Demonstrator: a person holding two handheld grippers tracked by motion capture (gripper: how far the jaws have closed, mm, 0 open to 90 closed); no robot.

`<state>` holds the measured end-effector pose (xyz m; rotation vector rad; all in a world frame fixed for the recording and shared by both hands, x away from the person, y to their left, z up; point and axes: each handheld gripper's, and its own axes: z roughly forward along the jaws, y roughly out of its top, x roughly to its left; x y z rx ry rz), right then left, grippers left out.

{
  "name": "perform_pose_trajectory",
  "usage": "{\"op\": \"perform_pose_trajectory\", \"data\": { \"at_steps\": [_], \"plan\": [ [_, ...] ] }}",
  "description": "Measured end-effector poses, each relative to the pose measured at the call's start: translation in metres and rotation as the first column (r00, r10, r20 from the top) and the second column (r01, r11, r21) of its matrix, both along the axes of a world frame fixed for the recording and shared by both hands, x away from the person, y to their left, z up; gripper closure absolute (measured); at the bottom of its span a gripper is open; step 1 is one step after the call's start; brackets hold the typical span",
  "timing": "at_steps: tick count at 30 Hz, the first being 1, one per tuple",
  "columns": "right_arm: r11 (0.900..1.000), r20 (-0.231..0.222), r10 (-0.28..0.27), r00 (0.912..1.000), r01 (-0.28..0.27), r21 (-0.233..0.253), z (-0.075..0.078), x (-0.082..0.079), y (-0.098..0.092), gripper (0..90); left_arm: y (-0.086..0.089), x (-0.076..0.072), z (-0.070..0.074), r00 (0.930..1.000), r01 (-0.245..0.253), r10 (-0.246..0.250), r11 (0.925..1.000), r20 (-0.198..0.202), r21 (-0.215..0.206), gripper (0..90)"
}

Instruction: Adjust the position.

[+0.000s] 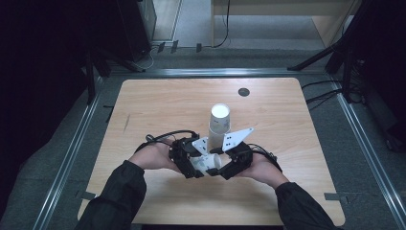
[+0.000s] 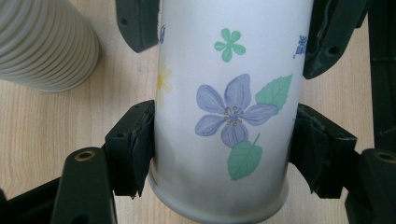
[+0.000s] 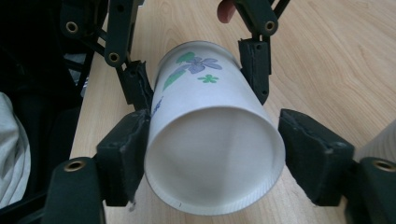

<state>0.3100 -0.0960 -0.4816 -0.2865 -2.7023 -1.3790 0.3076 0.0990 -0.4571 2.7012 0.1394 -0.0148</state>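
Observation:
A white paper cup (image 1: 209, 162) printed with purple flowers and green leaves (image 2: 229, 116) lies on its side just above the wooden table (image 1: 158, 100), near its front. My left gripper (image 1: 195, 162) comes in from the left and is shut on the cup near its base, one pad (image 2: 135, 149) on each side. My right gripper (image 1: 229, 162) comes from the right and is shut on the cup at its open mouth (image 3: 212, 158). In the right gripper view its pads (image 3: 128, 154) flank the rim, with the left gripper (image 3: 196, 79) farther along the cup.
An upside-down stack of paper cups (image 1: 219, 122) stands just behind the grippers, its ribbed side (image 2: 44, 42) close to the left gripper. A small dark disc (image 1: 243, 92) sits near the table's far edge. Dark stands and cables lie on the floor around.

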Motion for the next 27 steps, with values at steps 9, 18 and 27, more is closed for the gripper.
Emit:
{"op": "perform_pose_trajectory", "data": {
  "at_steps": [9, 18, 27],
  "plan": [
    [1.0, -0.003, 0.015, 0.9999, -0.015, -0.002, 0.003, 0.0, 0.001, 35.2, 0.003, 0.003, 0.0, 0.9994, -0.015, 0.014, 0.9998, -0.032, -0.014, 24.2],
    [0.999, -0.007, -0.012, 0.9999, 0.012, 0.045, 0.01, 0.004, -0.011, 35.0, 0.014, 0.009, 0.003, 0.9946, -0.09, 0.084, 0.9918, -0.06, -0.091, 10.5],
    [0.996, -0.009, -0.02, 0.9998, 0.021, 0.085, 0.017, 0.006, -0.022, 34.9, 0.026, 0.008, 0.004, 0.9912, -0.109, 0.094, 0.9789, -0.094, -0.173, 10.3]
  ]
}}
